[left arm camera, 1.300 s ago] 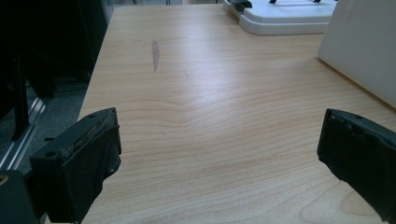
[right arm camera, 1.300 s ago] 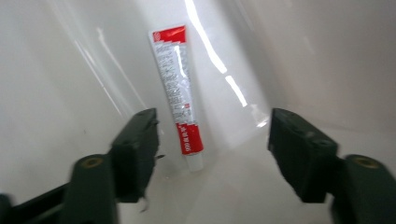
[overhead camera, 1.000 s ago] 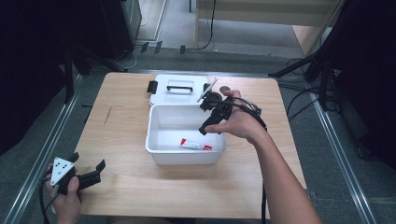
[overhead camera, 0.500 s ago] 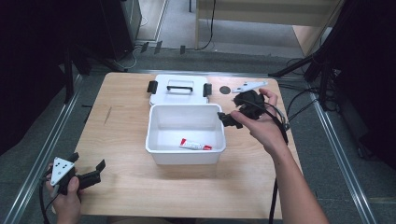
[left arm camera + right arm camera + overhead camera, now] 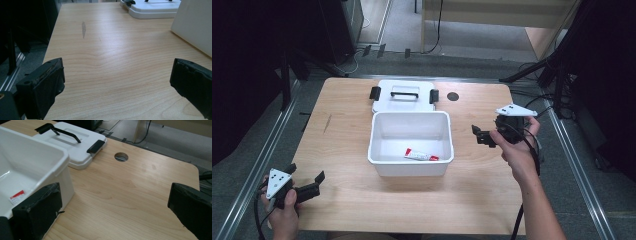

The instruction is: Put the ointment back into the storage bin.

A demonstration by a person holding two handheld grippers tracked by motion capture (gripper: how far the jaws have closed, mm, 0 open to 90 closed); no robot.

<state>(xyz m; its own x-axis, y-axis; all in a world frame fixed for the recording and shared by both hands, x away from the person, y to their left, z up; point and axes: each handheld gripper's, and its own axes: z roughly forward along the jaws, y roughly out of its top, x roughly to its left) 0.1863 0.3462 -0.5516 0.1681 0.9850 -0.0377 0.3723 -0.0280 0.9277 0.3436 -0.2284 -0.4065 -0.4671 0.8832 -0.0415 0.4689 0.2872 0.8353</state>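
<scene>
**Right gripper nearer to tube in bin**

Tube (image 5: 421,155) lies flat on the floor of the bin (image 5: 410,116), front-right part, long axis roughly left-right. Right gripper (image 5: 481,136) hangs just beside the bin's right wall, jaws apart, nothing held; tube is to its left and lower. Left gripper (image 5: 307,181), also released & empty, sits at worktop (image 5: 347,125) front-left corner, well apart. Lid (image 5: 404,94) behind bin. Likely right does next reach.
</scene>
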